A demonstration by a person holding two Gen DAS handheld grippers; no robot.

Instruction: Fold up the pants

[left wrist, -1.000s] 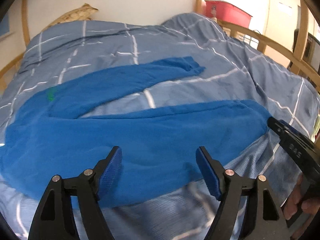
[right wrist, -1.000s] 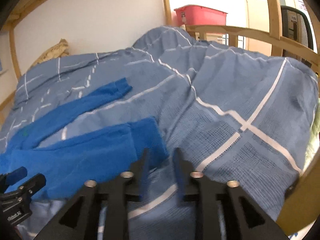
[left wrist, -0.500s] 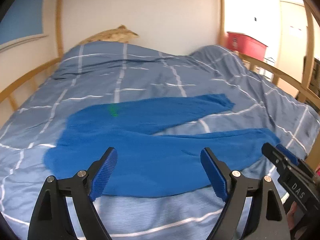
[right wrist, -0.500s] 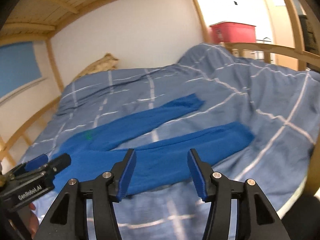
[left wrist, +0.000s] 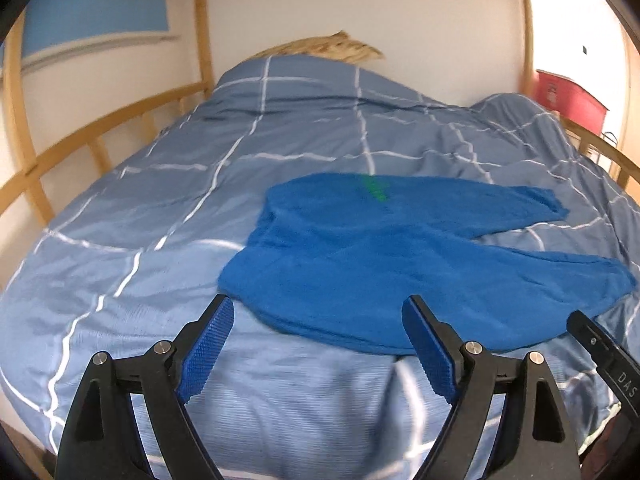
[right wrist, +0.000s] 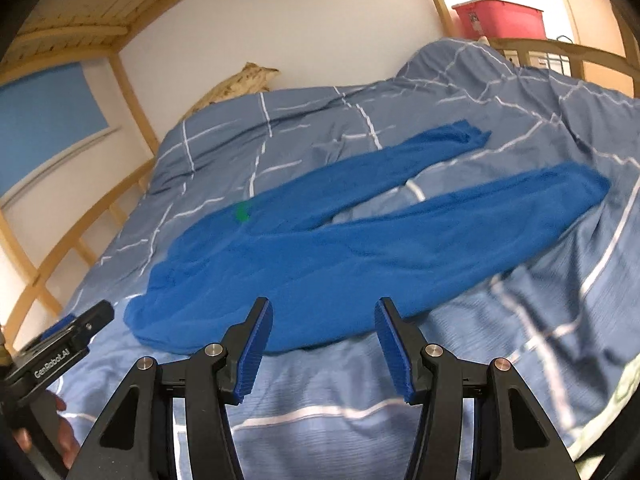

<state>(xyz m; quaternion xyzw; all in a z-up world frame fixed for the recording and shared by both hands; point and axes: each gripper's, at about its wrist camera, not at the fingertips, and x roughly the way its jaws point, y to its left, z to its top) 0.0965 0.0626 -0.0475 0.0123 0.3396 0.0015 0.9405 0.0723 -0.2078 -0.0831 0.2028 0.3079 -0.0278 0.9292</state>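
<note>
On the blue-grey checked duvet (left wrist: 168, 216), bright blue fleece pants (left wrist: 384, 256) are spread flat, legs apart, unfolded. No fold is yet made; the left gripper (left wrist: 318, 344) and right gripper (right wrist: 324, 346) are held spread and empty.

One pair of blue pants (left wrist: 400, 264) lies ahead of the left gripper (left wrist: 318, 344), with two legs spread apart and one small green mark (left wrist: 374, 190) near the waist. One blue checked duvet (left wrist: 160, 208) covers one bed beneath both grippers. Two grippers show in all: the left one and the right gripper (right wrist: 324, 340). One red bin (right wrist: 500, 18) sits far beyond the right gripper, and one patterned pillow (right wrist: 236, 82) lies at the far wall.
</note>
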